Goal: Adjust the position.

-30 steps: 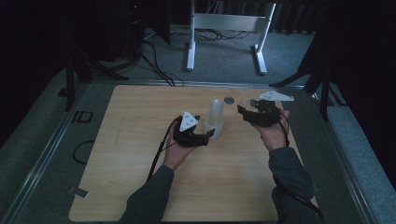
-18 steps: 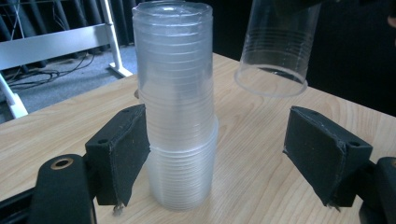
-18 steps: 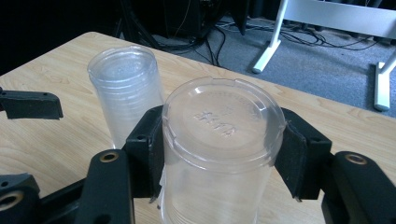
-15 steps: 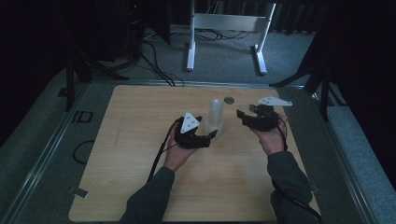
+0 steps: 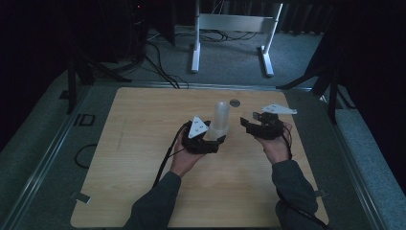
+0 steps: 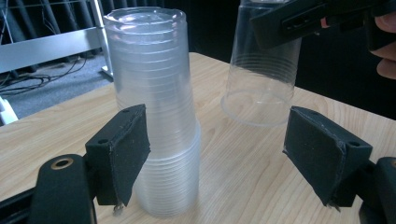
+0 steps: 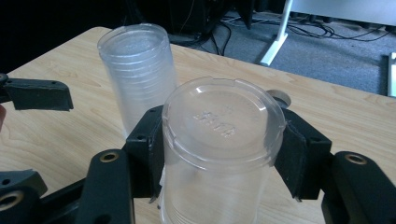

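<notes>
While the right gripper [image 7: 219, 154] clamps a single upturned clear plastic cup [image 7: 219, 154] between its pads, the left gripper [image 6: 233, 154] stands with its jaws apart. A tall stack of clear plastic cups [image 6: 156, 112] rests against its left pad, clear of the right one.

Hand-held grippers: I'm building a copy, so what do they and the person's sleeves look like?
Each hand-held gripper, left and right, is black, topped by a grey three-cornered plate. The jaws carry black foam-like pads. A black cable trails off. The sleeves are dark grey.
</notes>
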The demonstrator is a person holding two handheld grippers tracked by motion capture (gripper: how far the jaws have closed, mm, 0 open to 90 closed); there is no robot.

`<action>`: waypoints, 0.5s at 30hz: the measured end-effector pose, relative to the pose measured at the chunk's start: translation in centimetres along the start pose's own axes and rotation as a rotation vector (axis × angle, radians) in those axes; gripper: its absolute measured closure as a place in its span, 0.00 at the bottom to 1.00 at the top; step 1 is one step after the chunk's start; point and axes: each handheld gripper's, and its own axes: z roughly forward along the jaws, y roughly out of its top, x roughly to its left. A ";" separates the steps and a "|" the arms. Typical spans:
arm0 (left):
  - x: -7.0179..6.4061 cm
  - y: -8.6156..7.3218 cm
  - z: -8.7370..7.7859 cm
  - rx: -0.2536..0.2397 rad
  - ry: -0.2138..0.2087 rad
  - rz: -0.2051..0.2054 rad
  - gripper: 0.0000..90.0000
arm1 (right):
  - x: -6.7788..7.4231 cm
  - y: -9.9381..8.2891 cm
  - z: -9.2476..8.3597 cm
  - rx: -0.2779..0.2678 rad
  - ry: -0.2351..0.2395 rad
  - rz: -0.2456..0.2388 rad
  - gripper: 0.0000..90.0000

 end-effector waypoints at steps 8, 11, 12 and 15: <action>-0.5 0.1 0.4 0.001 -0.014 0.008 0.24 | 0.1 -0.6 0.1 0.000 0.010 0.020 0.45; -0.6 0.2 0.5 0.001 -0.019 0.010 0.24 | 0.3 -0.9 0.1 0.001 0.015 0.026 0.45; -0.7 0.2 0.6 0.003 -0.021 0.014 0.24 | 0.3 -0.9 0.1 0.001 0.015 0.026 0.45; -0.9 0.2 0.8 0.006 -0.029 0.021 0.24 | 0.5 -1.3 0.1 -0.004 0.025 0.042 0.45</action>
